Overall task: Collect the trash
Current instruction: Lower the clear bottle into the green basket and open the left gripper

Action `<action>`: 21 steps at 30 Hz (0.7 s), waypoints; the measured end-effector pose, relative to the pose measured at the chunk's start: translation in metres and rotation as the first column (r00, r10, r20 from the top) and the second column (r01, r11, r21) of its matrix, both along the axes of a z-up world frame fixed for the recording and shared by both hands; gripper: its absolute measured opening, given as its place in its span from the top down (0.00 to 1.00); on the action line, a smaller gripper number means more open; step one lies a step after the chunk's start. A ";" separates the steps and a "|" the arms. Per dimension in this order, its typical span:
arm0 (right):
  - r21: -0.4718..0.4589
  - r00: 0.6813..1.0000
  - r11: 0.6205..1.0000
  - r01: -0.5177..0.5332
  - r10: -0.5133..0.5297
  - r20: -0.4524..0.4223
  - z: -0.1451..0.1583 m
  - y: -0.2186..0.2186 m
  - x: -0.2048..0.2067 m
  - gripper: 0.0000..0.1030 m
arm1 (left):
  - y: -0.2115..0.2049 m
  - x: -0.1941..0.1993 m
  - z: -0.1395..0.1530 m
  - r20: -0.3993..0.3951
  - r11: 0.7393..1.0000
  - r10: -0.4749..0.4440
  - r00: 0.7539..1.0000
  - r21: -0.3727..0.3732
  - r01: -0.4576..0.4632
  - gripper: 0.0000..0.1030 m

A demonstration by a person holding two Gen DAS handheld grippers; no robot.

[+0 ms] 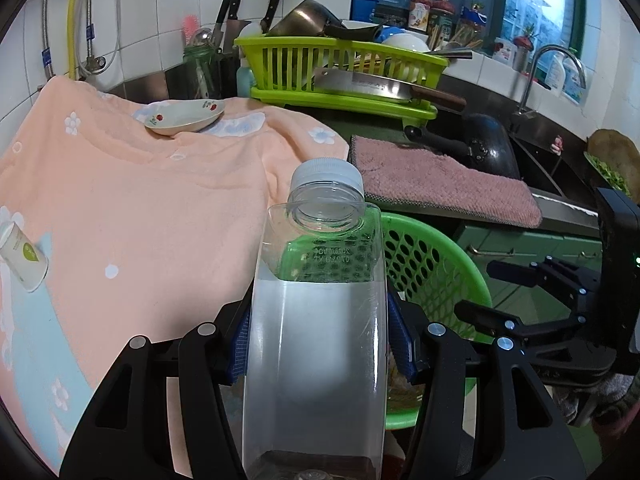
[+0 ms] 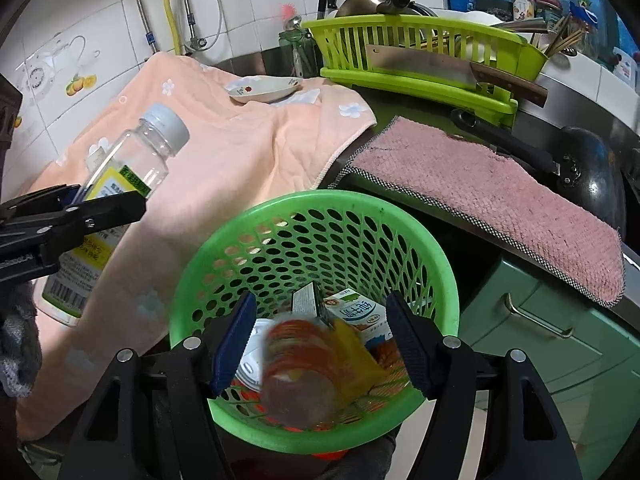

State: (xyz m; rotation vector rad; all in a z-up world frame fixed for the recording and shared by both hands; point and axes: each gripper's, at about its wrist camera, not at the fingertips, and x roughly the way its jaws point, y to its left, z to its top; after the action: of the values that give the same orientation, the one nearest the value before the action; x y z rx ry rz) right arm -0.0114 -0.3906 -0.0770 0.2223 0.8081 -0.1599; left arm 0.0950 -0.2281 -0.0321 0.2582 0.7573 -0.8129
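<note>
Clear plastic fills the centre of the left wrist view: a capped bottle (image 1: 316, 320) with a pale grey lid is clamped between the blue pads of the left gripper (image 1: 318, 344), one pad pressed on each flank. The bottle stands roughly upright along the fingers, held above the edge of a peach floral towel (image 1: 132, 200) and just beside a green perforated basket (image 1: 432, 264). A small white cup (image 1: 22, 258) lies tilted on the towel at far left. A shallow painted dish (image 1: 186, 116) rests on the towel's far end. A pink mat (image 1: 444, 180) lies beyond the basket, with a lime dish rack (image 1: 340, 68) behind it carrying a cleaver (image 1: 372, 86). The right gripper (image 1: 532, 300) shows at the right edge, fingers apart.

In the right wrist view, the right gripper (image 2: 324, 344) hangs over the basket (image 2: 320, 240), its blue pads spread wide with nothing between them. Inside the basket lie a carton (image 2: 356, 312), a yellow wrapper (image 2: 356, 356) and a blurred round orange-patterned item (image 2: 298, 376). At left, the left gripper (image 2: 74, 208) grips the bottle (image 2: 120, 184), which is tilted with its cap up and to the right, over the towel (image 2: 248, 152) and apart from the basket rim.
</note>
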 end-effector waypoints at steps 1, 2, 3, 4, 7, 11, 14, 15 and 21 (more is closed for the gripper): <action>-0.004 1.000 1.000 -0.001 0.001 0.003 0.002 0.001 -0.001 0.34 | 0.000 0.000 0.000 0.001 1.000 0.002 1.000 -0.001 -0.002 0.46; -0.011 1.000 1.000 0.002 -0.002 0.009 0.003 0.001 -0.002 0.31 | -0.001 0.000 0.000 0.000 1.000 0.002 1.000 -0.004 -0.002 0.46; -0.014 1.000 1.000 0.001 -0.001 0.017 0.005 0.001 -0.004 0.30 | -0.001 0.000 -0.001 0.000 1.000 0.000 1.000 -0.009 0.000 0.46; -0.014 1.000 1.000 0.001 0.000 0.022 0.007 0.002 -0.005 0.30 | -0.002 0.000 -0.001 0.002 1.000 0.002 1.000 -0.011 -0.002 0.46; -0.010 0.999 1.000 0.007 -0.007 0.039 0.012 0.002 -0.008 0.29 | -0.005 0.001 -0.002 -0.007 1.000 0.007 1.000 -0.021 -0.007 0.46; -0.023 0.999 1.000 0.017 -0.016 0.049 0.016 0.004 -0.011 0.29 | -0.008 0.001 -0.004 -0.010 1.000 0.011 1.000 -0.028 -0.011 0.45; -0.033 0.999 0.999 0.020 -0.018 0.049 0.017 0.004 -0.013 0.29 | -0.010 0.001 -0.005 -0.019 0.999 0.017 1.000 -0.029 -0.017 0.45; -0.036 0.999 0.999 0.020 -0.018 0.048 0.017 0.004 -0.014 0.28 | -0.010 0.002 -0.006 -0.023 0.999 0.017 1.000 -0.030 -0.018 0.45; -0.051 0.998 0.998 0.027 -0.024 0.052 0.020 0.005 -0.018 0.22 | -0.011 -0.001 -0.005 -0.016 0.999 0.022 1.000 -0.042 -0.023 0.39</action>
State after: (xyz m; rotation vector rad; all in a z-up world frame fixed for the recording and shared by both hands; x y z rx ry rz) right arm -0.0297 -0.3856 -0.0570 0.1869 0.7495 -0.1983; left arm 0.0937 -0.2387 -0.0373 0.2051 0.7556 -0.8097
